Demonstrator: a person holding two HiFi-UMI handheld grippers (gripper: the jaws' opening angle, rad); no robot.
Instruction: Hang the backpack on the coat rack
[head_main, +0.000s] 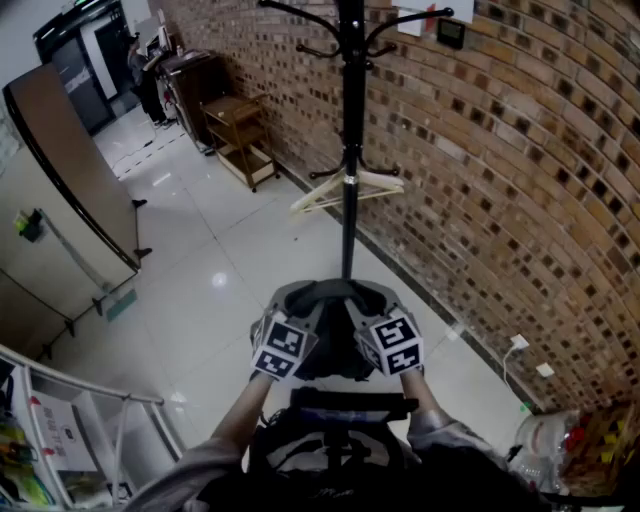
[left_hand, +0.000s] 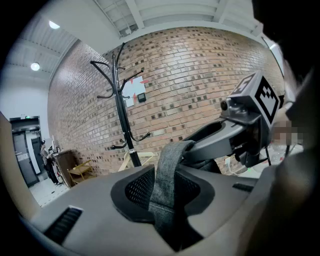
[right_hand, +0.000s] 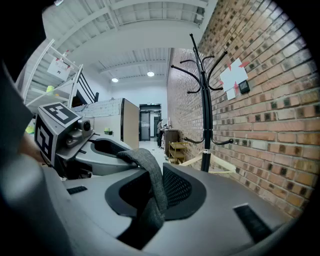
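Note:
The black coat rack stands against the brick wall straight ahead, also in the left gripper view and the right gripper view. A pale wooden hanger hangs on a low hook. The dark backpack hangs low, close to my body. Its grey top strap runs between both grippers. My left gripper and right gripper are side by side in front of the pole's base, each shut on that strap.
The brick wall runs along the right. A wooden cart stands further down it. A brown partition is at left, a white wire rack at bottom left, and a plastic bag at bottom right.

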